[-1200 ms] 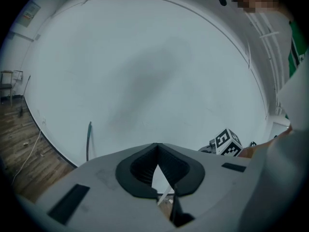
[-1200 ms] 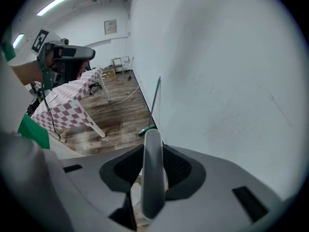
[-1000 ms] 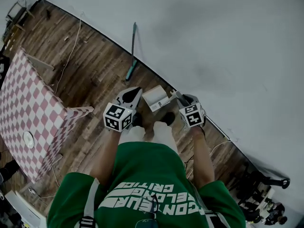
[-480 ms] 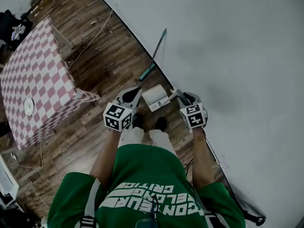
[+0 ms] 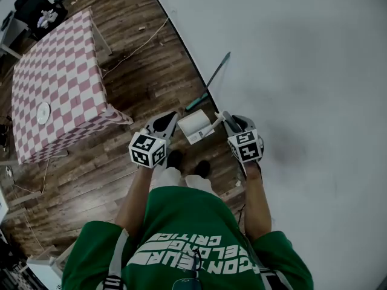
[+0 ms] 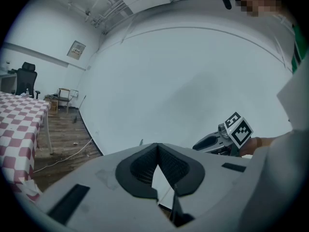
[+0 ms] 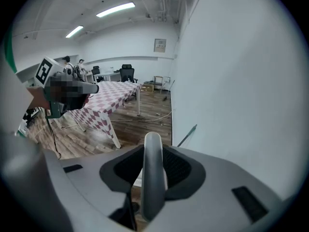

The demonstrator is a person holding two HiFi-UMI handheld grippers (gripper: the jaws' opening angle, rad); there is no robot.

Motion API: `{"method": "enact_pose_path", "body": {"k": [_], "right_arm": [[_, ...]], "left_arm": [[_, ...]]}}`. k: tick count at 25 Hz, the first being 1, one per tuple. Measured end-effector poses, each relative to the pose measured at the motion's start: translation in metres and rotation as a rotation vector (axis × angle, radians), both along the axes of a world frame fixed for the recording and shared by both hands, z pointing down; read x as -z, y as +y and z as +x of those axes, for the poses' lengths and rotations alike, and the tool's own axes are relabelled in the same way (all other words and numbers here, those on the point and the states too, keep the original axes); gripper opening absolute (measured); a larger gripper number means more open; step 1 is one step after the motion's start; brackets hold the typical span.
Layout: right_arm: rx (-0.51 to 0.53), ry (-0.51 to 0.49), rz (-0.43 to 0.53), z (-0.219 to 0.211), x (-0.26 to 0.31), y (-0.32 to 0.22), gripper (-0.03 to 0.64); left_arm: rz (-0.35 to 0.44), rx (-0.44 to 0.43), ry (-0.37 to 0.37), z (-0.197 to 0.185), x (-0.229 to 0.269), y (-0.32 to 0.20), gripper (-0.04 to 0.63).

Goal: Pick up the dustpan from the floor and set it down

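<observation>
1. wooden floor (image 5: 139, 83) and a white wall (image 5: 302, 71) fill the head view. the white print on the green shirt (image 5: 187, 234) sits upside down, and i cannot read it with any certainty. each gripper's cube bears black square markers.
2. same view, against the earlier frames: the checked table (image 5: 54, 83) has swung from the frame's left edge to up and left of the dustpan (image 5: 195, 125). the teal-handled broom (image 5: 208, 86) beyond the dustpan now sits further right. the dustpan stays off the floor between the grippers.
3. same view: both forearms reach forward, with the left gripper (image 5: 168, 121) at the dustpan's left and the right gripper (image 5: 225, 118) at its right.
4. left gripper view: the jaw tips meet. a white sliver of the dustpan shows in the gap behind them, and i cannot tell whether it is pinched.
5. right gripper view: the jaws stand apart, clamped on the dustpan's pale rounded handle (image 7: 153, 178), and point downward. a framed notice (image 7: 159, 45) on the far wall is too small to read.
</observation>
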State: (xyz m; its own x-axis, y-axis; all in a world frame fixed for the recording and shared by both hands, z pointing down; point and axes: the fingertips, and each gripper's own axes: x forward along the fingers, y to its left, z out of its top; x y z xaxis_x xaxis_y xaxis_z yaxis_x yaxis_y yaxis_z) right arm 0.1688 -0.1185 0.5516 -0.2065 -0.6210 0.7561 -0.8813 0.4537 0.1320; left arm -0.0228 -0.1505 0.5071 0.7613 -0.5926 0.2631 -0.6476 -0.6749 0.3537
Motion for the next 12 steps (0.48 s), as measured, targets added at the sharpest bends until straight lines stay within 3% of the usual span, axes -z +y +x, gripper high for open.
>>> {"method": "enact_pose_path", "body": {"k": [8, 12], "right_arm": [[0.047, 0.011, 0.007, -0.006, 0.005, -0.016, 0.126], [0.057, 0.016, 0.004, -0.005, 0.003, -0.018, 0.126]], "left_arm": [[0.026, 0.104, -0.035, -0.016, 0.004, -0.008, 0.003], [0.012, 0.144, 0.009, -0.024, 0.006, -0.011, 0.003]]}}
